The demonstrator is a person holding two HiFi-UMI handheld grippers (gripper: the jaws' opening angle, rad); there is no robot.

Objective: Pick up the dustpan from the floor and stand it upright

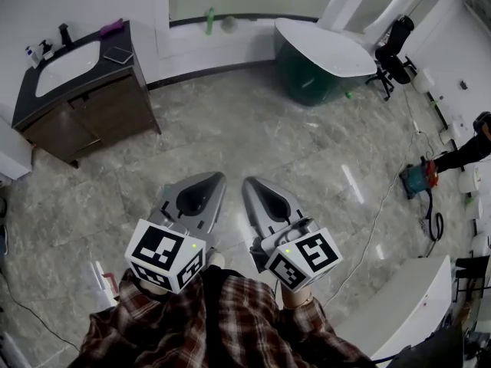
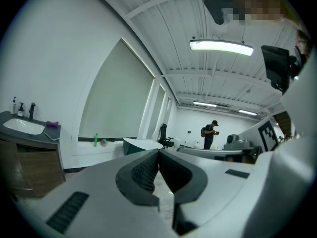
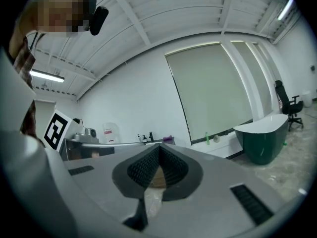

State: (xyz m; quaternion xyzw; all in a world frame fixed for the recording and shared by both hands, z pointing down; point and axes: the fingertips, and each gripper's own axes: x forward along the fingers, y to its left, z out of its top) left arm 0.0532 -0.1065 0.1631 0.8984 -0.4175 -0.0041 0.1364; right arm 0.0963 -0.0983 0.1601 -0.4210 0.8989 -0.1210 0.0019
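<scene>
No dustpan shows in any view. In the head view both grey grippers are held side by side in front of a plaid-shirted torso, pointing forward over the marble floor. My left gripper has its jaws together at the tips with nothing between them, and the left gripper view shows the same. My right gripper is likewise shut and empty, its ribbed pads meeting in the right gripper view. Both point roughly level toward the room's far wall.
A dark vanity with a white sink stands at the back left. A green tub with a white rim and an office chair are at the back right. A teal power tool and its cable lie right. A person stands far off.
</scene>
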